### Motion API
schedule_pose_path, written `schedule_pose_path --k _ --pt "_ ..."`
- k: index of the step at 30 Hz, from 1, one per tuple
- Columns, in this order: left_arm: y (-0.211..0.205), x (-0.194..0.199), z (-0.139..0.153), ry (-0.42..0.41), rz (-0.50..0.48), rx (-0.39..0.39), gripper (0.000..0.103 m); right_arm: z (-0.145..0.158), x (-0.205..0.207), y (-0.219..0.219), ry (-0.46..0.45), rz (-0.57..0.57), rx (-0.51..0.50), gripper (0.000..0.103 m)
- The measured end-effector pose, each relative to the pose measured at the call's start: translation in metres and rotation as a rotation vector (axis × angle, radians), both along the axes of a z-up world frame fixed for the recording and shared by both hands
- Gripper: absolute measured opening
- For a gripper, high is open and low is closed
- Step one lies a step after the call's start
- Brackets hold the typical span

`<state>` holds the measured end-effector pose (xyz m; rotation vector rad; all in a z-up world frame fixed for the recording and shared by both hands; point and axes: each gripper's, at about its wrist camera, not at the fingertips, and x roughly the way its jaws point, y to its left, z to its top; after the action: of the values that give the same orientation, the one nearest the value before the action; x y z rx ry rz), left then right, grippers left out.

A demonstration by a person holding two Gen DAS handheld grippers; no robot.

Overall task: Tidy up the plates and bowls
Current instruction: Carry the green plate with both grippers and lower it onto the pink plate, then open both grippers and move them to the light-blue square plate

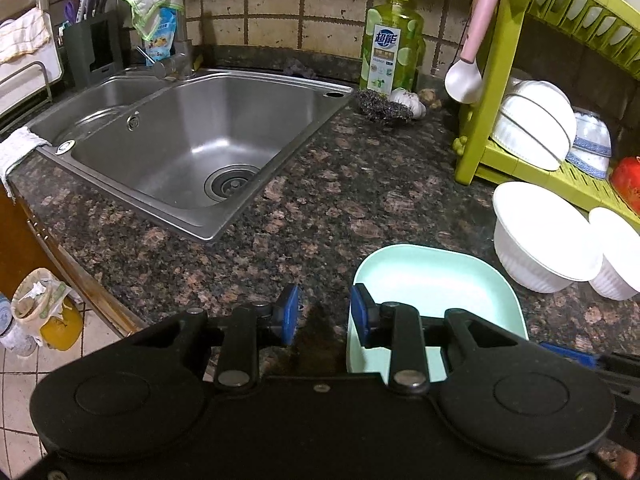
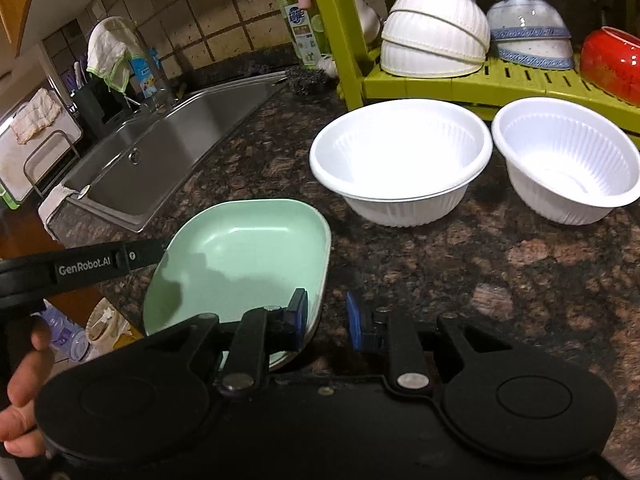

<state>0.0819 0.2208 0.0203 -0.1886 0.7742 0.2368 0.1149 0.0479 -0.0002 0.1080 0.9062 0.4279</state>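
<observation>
Granite tabletop (image 1: 320, 200); green dish rack (image 2: 460, 84) at 1 o'clock. Two white bowls (image 2: 400, 160) before rack. Mint plate (image 2: 248, 248) between both grippers: left gripper (image 1: 325, 314) fingers apart straddling its left rim; right gripper (image 2: 327, 320) fingers apart straddling its right rim.

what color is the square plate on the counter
Pale mint green plate, clearest in the right wrist view.

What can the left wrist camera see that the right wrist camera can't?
Only the left wrist view shows the sink's drain and the pink-handled spoon's white scoop hanging on the green rack. Only the right wrist view shows a hand holding the left gripper and the insides of both white bowls. Both show the mint plate, the sink, the soap bottle and the bowls upside down on the rack.
</observation>
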Motion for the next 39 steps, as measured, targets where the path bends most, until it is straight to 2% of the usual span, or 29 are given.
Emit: schedule_pose_path --k 5,9,17,21,23,27,32,36,39 --pt "-0.008 -0.009 0.016 -0.027 -0.022 0.000 0.041 0.018 -0.010 -0.007 -0.052 0.018 0.049 0.024" --pt "-0.025 -0.023 0.037 -0.082 -0.070 -0.008 0.041 0.033 -0.022 -0.022 -0.087 0.029 0.075 0.024" --pt "-0.090 -0.041 0.069 -0.159 -0.222 -0.022 0.042 0.067 -0.054 -0.089 -0.200 -0.032 0.098 0.026" --pt "-0.136 -0.047 0.078 -0.176 -0.313 -0.021 0.044 0.080 -0.073 -0.136 -0.284 -0.107 0.071 0.035" --pt "-0.158 -0.047 0.080 -0.177 -0.348 -0.015 0.044 0.084 -0.081 -0.163 -0.314 -0.162 0.055 0.043" --pt "-0.200 -0.046 0.077 -0.164 -0.405 -0.027 0.050 0.082 -0.091 -0.215 -0.320 -0.276 0.032 0.048" --pt "-0.250 -0.041 0.058 -0.125 -0.449 -0.027 0.051 0.075 -0.104 -0.270 -0.340 -0.391 -0.059 0.068" --pt "-0.281 -0.032 0.042 -0.084 -0.477 -0.030 0.051 0.067 -0.108 -0.291 -0.368 -0.420 -0.169 0.071" --pt "-0.297 -0.023 0.029 -0.056 -0.479 -0.036 0.051 0.059 -0.100 -0.306 -0.337 -0.416 -0.191 0.071"
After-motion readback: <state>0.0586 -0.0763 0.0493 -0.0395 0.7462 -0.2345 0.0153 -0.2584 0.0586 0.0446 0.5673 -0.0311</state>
